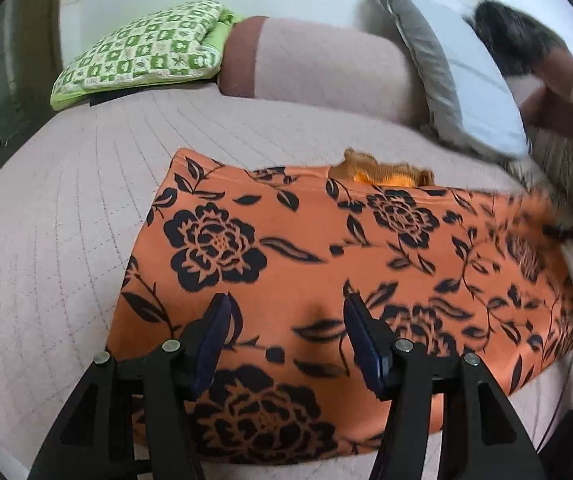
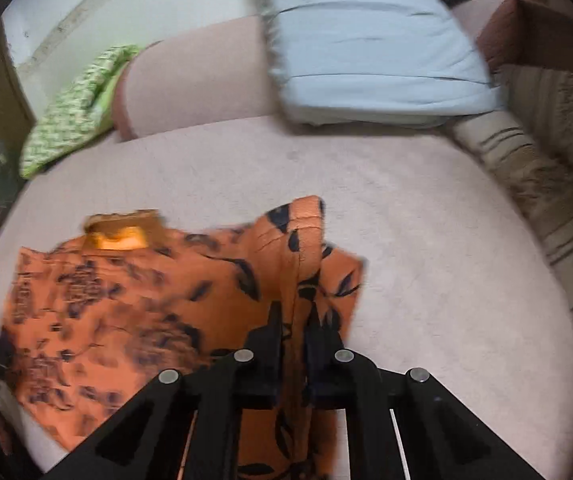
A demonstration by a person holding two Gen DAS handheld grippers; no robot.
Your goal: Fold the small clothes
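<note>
Orange black-flowered cloth garment [image 1: 326, 272] lies spread on the pale quilted bed [image 1: 66, 240]. Right gripper [image 2: 295, 320] fingers are pinched on a raised edge flap. Left gripper [image 1: 286, 312] hovers wide open, nothing held. The flap should be carried across level and laid square.

Left gripper [image 1: 286, 320]: matte black linkage arms with triangular cutouts, four round silver pivot screws across the front. Fingers [image 1: 360, 334] are black and flat with dark navy, faintly ribbed pads on the inner faces. Right gripper [image 2: 292, 324]: same build, black arms, triangular cutouts, four silver screws, thin black fingers; pad colour hard to read through the blur. Pale slits show between its arm links near the bottom edge.
</note>
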